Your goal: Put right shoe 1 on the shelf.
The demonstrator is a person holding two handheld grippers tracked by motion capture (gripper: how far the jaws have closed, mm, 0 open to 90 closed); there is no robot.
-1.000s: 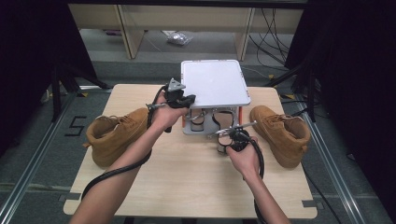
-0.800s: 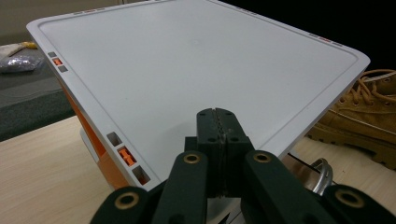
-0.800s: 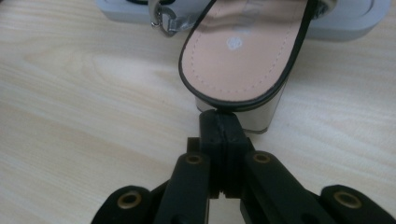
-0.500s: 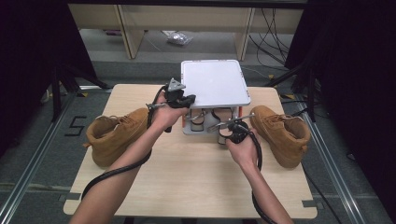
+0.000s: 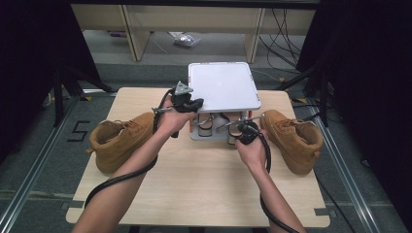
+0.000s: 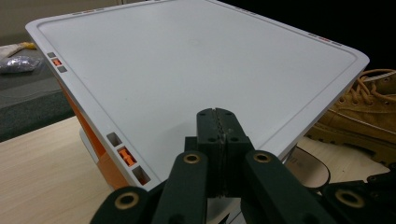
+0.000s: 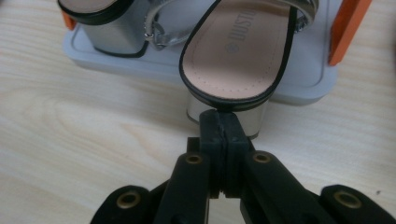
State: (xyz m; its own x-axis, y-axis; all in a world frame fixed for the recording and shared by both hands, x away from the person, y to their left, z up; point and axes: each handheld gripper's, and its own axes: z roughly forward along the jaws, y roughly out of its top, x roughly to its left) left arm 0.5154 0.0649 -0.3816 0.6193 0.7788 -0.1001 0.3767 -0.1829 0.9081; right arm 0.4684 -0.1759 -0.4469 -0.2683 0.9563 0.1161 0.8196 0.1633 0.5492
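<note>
Fingers (image 7: 219, 126) of both my grippers are pressed together, empty; nudging the sandal (image 7: 238, 51) ahead could topple it off its rack (image 7: 299, 91).

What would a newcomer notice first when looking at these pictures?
A white shoe rack stands at the far middle of the wooden table, with silver-heeled sandals on its lower tray. A tan boot lies at the left of the table and its mate at the right. The left claw, shut, sits above the rack's top, and the right claw, also shut, is at one sandal's heel.
</note>
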